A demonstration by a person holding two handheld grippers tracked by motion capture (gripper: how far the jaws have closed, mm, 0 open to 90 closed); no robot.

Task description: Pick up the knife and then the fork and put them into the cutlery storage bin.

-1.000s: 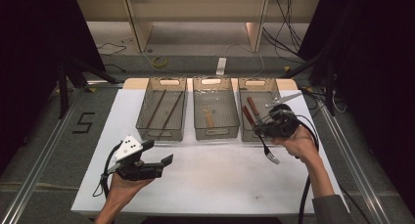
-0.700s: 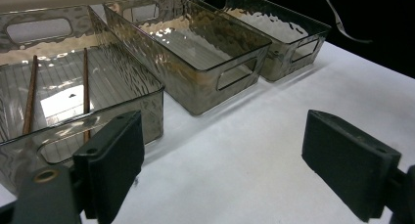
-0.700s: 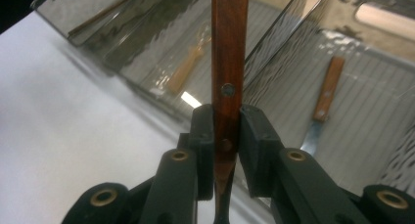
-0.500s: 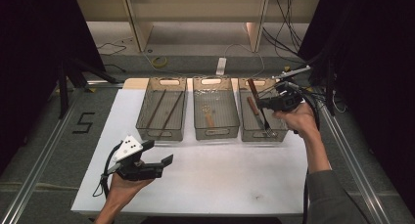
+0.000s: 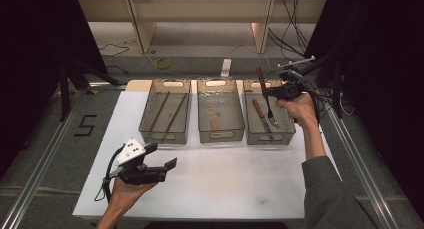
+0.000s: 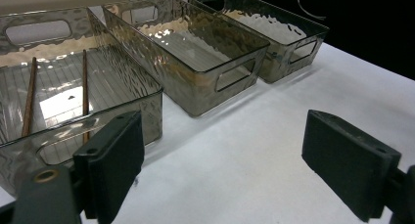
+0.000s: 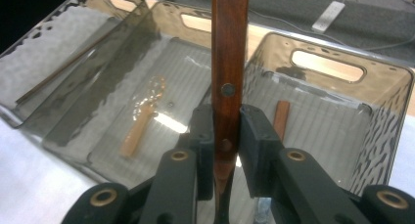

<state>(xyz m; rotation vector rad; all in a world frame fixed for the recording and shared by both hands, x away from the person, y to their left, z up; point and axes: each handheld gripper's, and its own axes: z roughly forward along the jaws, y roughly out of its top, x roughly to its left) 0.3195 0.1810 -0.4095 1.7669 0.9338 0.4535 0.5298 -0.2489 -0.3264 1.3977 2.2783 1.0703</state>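
My right gripper (image 5: 267, 91) is shut on the wooden handle of a fork (image 5: 270, 114) and holds it above the right-hand clear bin (image 5: 289, 135), tines hanging down into it. In the right gripper view the fork handle (image 7: 229, 62) stands upright between the jaws of that gripper (image 7: 226, 136). A brown-handled utensil (image 5: 257, 109) lies on the floor of that bin (image 7: 386, 87). Near the table's front left, my left gripper (image 5: 161, 155) is open with nothing held; the left gripper view shows the same gripper (image 6: 220, 165) over bare white tabletop.
The middle bin (image 5: 220, 135) holds an amber spoon (image 5: 214, 120). Two chopsticks (image 5: 167, 111) lie in the left bin (image 5: 162, 136), close ahead of the left gripper. A white table (image 5: 225, 189) carries all of it; shelving and cables stand beyond its far edge.
My right gripper has carried the fork from in front of the right bin up and away, to over that bin. The left gripper has stayed still.
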